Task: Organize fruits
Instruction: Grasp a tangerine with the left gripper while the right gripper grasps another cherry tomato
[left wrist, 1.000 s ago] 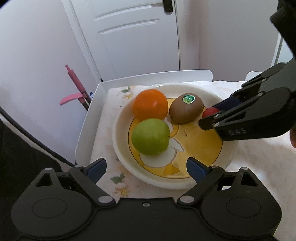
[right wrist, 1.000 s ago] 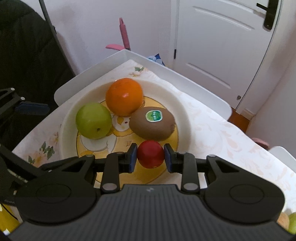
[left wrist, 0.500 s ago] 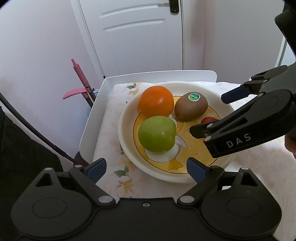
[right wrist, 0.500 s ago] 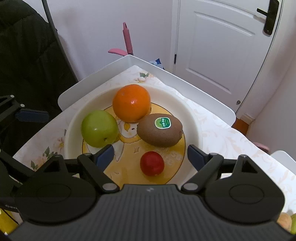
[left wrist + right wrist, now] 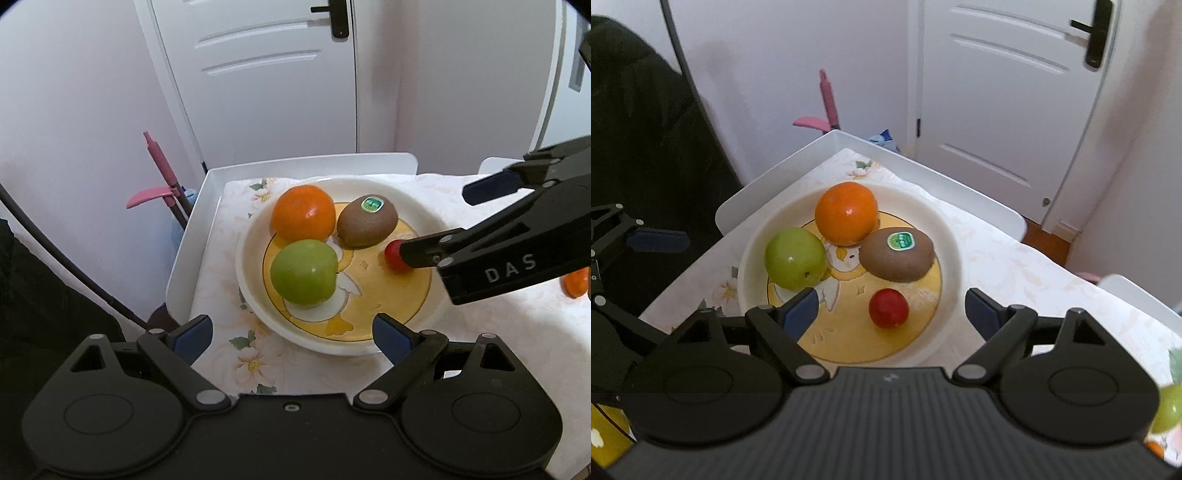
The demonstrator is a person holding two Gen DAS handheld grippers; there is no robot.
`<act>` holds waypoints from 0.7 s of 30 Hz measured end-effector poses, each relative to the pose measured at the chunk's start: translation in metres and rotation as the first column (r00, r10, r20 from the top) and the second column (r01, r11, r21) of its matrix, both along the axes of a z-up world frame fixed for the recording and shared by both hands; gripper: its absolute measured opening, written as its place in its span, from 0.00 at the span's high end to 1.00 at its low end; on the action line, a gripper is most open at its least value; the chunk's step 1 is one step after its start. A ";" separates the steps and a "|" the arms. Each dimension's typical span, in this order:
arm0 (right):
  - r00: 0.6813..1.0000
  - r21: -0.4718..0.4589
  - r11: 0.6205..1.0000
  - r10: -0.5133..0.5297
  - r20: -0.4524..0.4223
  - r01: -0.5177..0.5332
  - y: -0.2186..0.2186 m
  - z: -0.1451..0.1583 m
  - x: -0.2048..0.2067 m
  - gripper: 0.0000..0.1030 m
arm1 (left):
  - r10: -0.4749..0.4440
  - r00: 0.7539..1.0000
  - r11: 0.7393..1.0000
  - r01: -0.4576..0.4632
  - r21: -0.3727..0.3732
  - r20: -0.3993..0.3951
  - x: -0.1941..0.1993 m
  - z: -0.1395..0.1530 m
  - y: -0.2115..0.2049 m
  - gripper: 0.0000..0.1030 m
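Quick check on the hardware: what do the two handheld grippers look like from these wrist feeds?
Both are matte black. The left gripper has angular linkage arms with silver pivot pins, round discs on its body and dark blue pads. The right gripper matches, with a ribbed grey housing below; seen from the left wrist camera, it bears white "DAS" lettering. No cables or sleeves are visible.

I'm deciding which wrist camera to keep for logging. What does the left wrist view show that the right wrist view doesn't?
Only the left wrist view: the right gripper from the side, jaws wide, partly hiding the small red fruit, and an orange fruit outside the plate at the right edge.
Only the right wrist view: the red fruit whole, and a green fruit outside the plate at the right edge.
Both: plate, orange, kiwi, green apple.
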State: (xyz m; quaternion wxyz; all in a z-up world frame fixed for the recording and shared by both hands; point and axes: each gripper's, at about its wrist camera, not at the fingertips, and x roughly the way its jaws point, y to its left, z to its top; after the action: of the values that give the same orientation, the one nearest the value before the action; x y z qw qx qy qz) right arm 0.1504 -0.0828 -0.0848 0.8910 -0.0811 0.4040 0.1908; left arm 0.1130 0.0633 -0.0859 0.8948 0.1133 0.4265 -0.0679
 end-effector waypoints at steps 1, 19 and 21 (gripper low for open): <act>1.000 0.003 1.000 -0.013 0.000 0.013 -0.003 0.003 -0.004 0.01 | -0.003 1.000 1.000 0.003 -0.006 0.003 -0.002 0.002 -0.001 0.07; 0.985 0.020 0.987 -0.161 0.055 0.160 -0.114 0.036 -0.082 0.01 | -0.083 0.994 0.996 0.084 -0.013 0.073 -0.040 0.036 -0.083 0.07; 0.982 0.015 0.984 -0.178 0.060 0.178 -0.134 0.036 -0.092 0.02 | -0.095 0.992 0.995 0.096 -0.012 0.077 -0.045 0.037 -0.095 0.07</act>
State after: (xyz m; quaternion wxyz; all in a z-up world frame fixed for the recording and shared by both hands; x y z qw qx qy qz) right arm 0.0583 -0.2164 -0.0486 0.9167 -0.0462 0.3814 0.1098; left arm 0.0681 -0.0319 -0.0487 0.9071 0.1291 0.3853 -0.1096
